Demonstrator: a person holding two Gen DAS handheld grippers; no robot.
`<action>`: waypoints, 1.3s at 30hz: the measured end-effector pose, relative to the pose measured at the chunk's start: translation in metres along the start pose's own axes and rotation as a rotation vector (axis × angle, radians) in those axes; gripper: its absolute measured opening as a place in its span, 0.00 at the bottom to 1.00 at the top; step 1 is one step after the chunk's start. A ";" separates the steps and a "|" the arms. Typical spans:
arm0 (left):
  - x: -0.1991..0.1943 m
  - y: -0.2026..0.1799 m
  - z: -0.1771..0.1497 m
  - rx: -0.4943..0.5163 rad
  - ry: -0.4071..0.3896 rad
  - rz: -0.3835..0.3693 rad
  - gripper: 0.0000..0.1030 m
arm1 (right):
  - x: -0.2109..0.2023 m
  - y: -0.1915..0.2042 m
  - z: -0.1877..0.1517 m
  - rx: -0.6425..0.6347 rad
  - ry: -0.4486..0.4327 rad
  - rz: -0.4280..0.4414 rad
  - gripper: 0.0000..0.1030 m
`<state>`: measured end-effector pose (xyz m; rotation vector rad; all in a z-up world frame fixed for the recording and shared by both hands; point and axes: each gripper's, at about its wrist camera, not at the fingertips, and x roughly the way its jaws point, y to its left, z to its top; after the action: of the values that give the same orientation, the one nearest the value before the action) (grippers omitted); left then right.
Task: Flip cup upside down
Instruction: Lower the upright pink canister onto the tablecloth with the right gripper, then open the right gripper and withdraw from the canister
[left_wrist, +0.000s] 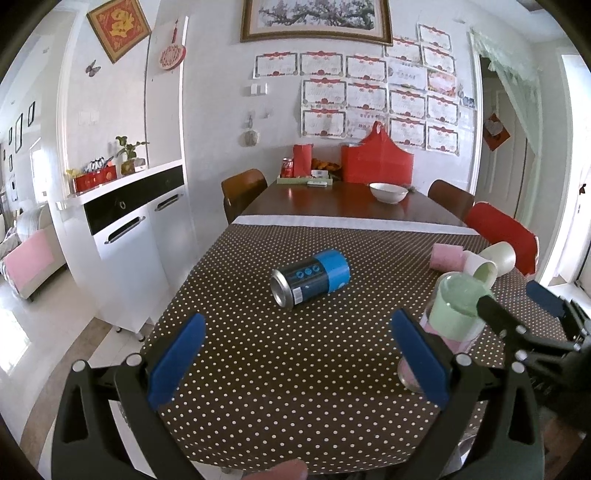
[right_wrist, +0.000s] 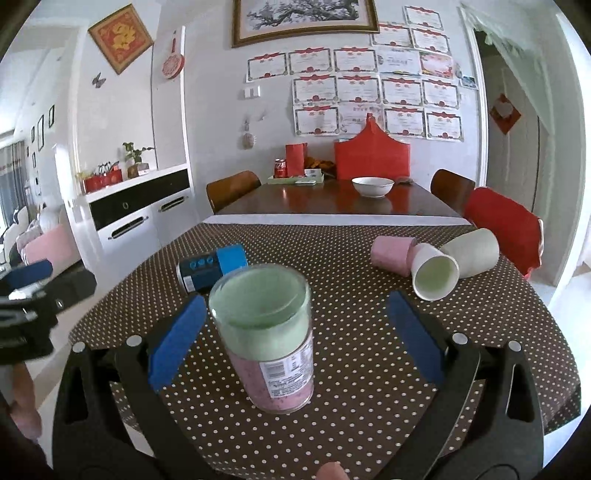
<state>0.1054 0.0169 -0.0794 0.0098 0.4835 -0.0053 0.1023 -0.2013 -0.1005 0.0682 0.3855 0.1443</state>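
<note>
While the glass cup (right_wrist: 264, 341) stood upright on the dotted counter (right_wrist: 369, 369) between the right tongs (right_wrist: 291, 336), both pads sat wide, touching nothing. The left tongs (left_wrist: 295, 354) were wide too. Risk judged: smooth glass could slip mid-turn, knocking the can (right_wrist: 210, 267).

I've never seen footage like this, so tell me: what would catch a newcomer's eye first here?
Probably the clear cup, pink below and pale green above, standing upright on the polka-dot tablecloth between the open blue pads of the right gripper. Behind it a blue and black can lies on its side, and to the right three paper cups lie tipped together. The left gripper is open, holding nothing.
</note>
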 end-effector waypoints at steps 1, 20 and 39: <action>-0.002 -0.001 0.001 0.003 -0.006 -0.001 0.96 | -0.004 -0.001 0.004 0.005 -0.002 0.002 0.94; -0.059 -0.007 0.018 0.026 -0.112 -0.025 0.96 | -0.075 -0.011 0.030 0.095 -0.013 -0.044 0.94; -0.111 -0.017 0.011 0.056 -0.181 -0.048 0.96 | -0.114 0.003 0.015 0.068 -0.034 -0.124 0.94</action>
<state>0.0123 0.0000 -0.0178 0.0526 0.3022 -0.0668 0.0037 -0.2164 -0.0440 0.1130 0.3601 0.0072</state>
